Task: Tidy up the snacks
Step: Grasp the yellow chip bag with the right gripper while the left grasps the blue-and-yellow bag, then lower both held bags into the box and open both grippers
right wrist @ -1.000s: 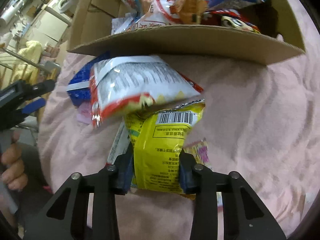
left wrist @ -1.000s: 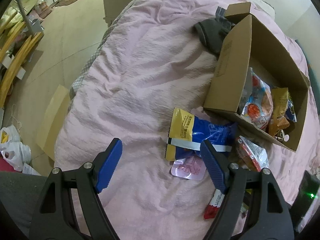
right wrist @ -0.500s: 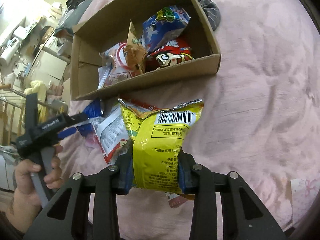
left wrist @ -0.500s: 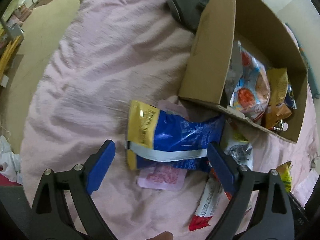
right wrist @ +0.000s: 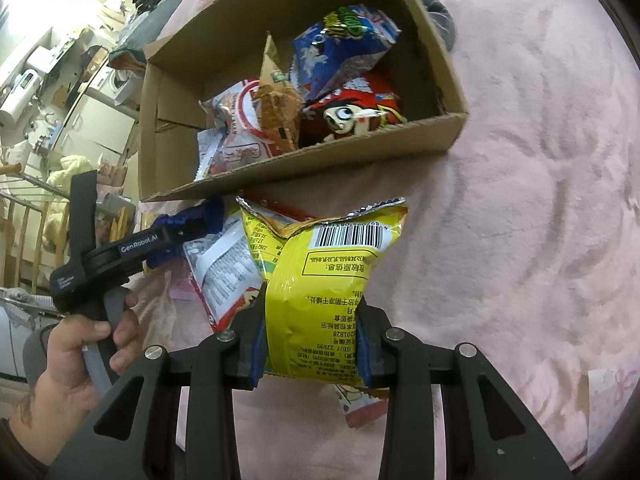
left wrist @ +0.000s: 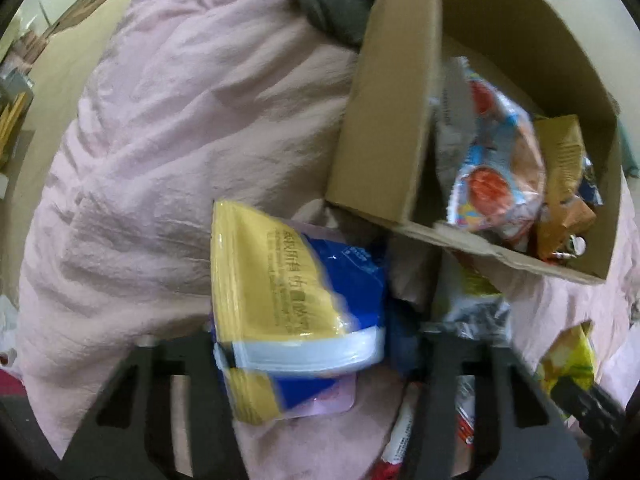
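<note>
A cardboard box (right wrist: 432, 136) with several snack bags sits on the pink blanket; it also shows in the left wrist view (left wrist: 376, 128). My right gripper (right wrist: 310, 344) is shut on a yellow snack bag (right wrist: 324, 280) and holds it above the blanket in front of the box. My left gripper (left wrist: 316, 344) is closed around a blue and yellow bag (left wrist: 288, 296), lifted and tilted; its pads are hidden by the bag. It shows from the side in the right wrist view (right wrist: 188, 228). A red and white bag (right wrist: 224, 276) lies between the grippers.
A grey garment (left wrist: 340, 12) lies behind the box. A pink packet (left wrist: 332, 400) and a red wrapper (left wrist: 396, 440) lie on the blanket (left wrist: 160, 128) under the left gripper. Floor and furniture are beyond the bed at left.
My left gripper has moved forward over the blue and yellow bag and closed on it, lifting it. My right gripper has raised the yellow bag and pulled back from the box.
</note>
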`<state>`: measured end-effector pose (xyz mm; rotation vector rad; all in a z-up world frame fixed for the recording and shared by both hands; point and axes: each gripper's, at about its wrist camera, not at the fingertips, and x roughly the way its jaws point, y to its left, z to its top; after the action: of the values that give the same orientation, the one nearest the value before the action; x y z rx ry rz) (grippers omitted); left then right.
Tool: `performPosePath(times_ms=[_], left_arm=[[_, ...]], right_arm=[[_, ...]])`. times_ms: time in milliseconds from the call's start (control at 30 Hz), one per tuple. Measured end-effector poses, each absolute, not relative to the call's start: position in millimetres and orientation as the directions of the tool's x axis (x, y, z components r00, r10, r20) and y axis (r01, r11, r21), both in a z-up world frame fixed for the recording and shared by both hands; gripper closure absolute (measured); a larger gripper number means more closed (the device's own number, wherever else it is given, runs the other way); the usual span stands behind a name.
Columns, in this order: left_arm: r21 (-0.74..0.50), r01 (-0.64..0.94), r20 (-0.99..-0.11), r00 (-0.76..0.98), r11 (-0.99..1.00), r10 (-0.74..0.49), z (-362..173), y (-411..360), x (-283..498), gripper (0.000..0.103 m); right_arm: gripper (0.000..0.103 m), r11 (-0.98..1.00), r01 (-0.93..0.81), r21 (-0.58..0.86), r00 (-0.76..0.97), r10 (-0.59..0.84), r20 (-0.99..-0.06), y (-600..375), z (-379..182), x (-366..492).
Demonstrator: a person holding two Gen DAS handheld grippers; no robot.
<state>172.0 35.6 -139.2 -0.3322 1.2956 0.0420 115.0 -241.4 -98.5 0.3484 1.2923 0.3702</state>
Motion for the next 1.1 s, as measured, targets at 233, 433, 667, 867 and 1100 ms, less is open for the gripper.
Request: performPosePath(times_ms=[233,433,667,867,1100], left_arm=[[-0.288,-0.244,-0.917,0.349,0.926,-0.193,-110,52,153,0.076],[-0.311,-0.260,-0.879,0.445,0.914,-0.172,-81,73,137,0.075],[-0.286,-0.232,-0.861,0.488,0.930,-0.143,-59,79,119,0.076],[-0.272,-0.200,-0.841,0.526,0.941,-0.131,-39,81,117,0.076],[-0.214,-0.094,-0.808,0.576,0.972,-0.122,-3,59,127,0.075]], right_arm=[[0.067,0.894,-0.093,0.438,0.243,0.447,-0.861,-235,-95,117],[0.067,0.897,-0.092,0.433,0.257,0.441,-0.860,-236,-91,111],[0.067,0.896,-0.103,0.432,0.276,0.443,-0.853,-236,-83,104],[0.067,0.887,-0.115,0.446,0.308,0.459,-0.833,-240,-70,100],[0.067,0.878,-0.150,0.454,0.388,0.475,-0.790,-243,-43,111]])
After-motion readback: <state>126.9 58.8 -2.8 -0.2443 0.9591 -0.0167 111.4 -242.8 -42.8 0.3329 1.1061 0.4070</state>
